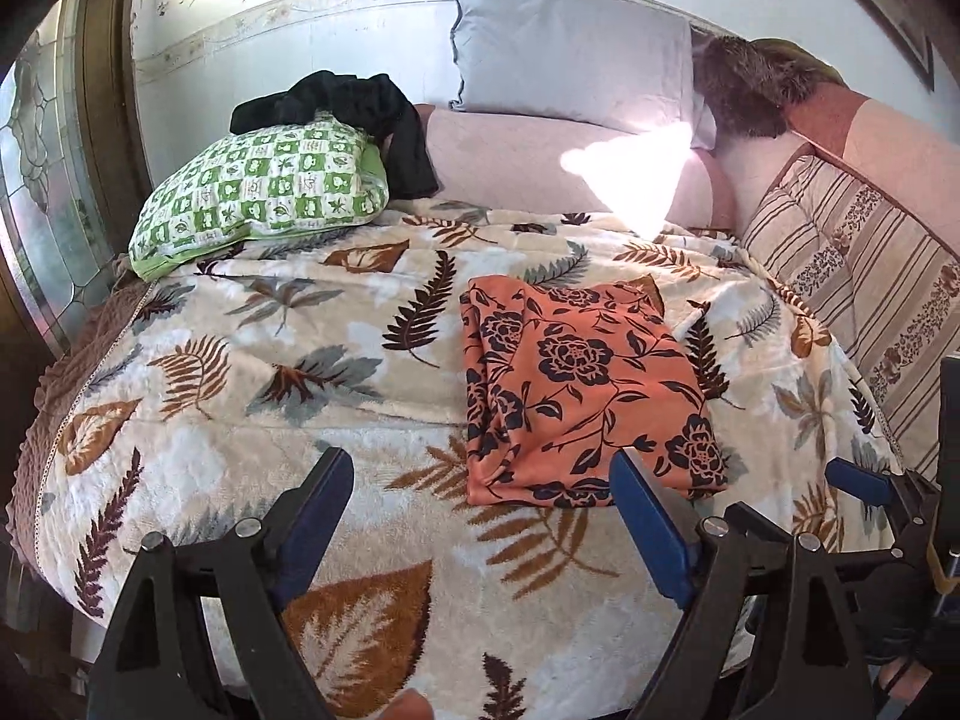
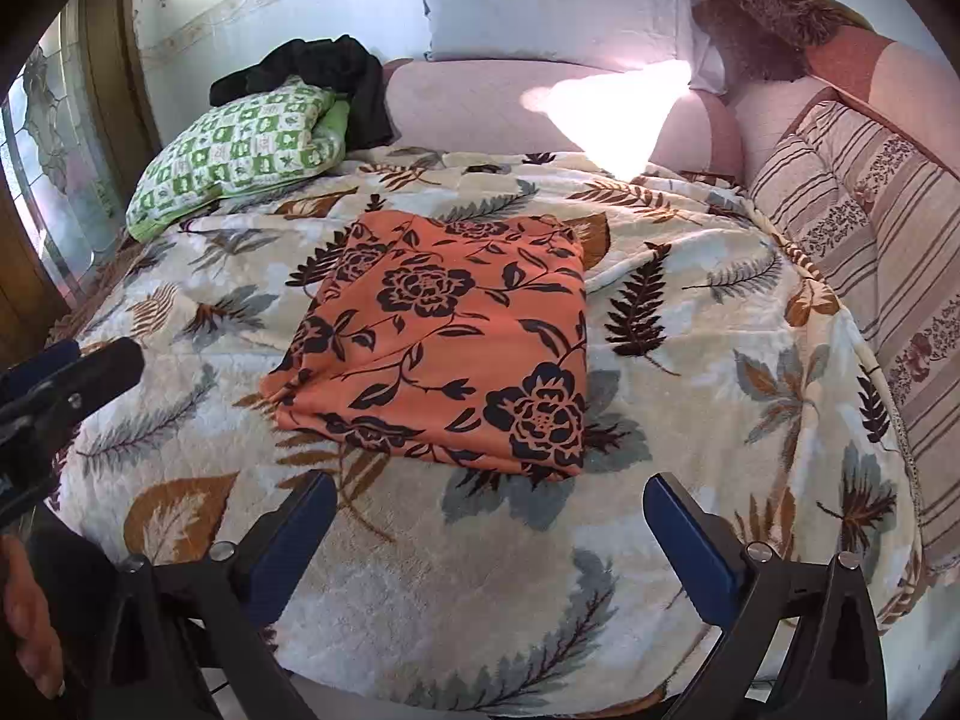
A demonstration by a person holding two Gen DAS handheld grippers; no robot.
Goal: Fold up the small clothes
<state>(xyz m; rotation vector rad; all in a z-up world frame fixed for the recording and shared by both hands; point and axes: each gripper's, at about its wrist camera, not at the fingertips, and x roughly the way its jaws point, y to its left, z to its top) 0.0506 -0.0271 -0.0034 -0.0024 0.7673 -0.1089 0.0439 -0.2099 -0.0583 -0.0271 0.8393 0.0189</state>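
Observation:
An orange cloth with dark flower print [image 1: 576, 384] lies folded into a flat rectangle on the leaf-patterned blanket [image 1: 252, 360]; it also shows in the right wrist view [image 2: 444, 342]. My left gripper [image 1: 480, 480] is open and empty, just short of the cloth's near edge and slightly left of it. My right gripper [image 2: 489, 501] is open and empty, hovering in front of the cloth's near edge. The right gripper's blue tip shows at the right edge of the left wrist view [image 1: 852, 480]. The left gripper shows at the left edge of the right wrist view [image 2: 66, 372].
A green checked pillow [image 1: 258, 192] with a black garment [image 1: 360, 114] on it lies at the back left. A grey pillow [image 1: 570, 54] and a pink bolster [image 1: 528, 162] sit against the wall. A striped cushion [image 1: 864, 276] lines the right side. The blanket [image 2: 690, 396] covers the bed.

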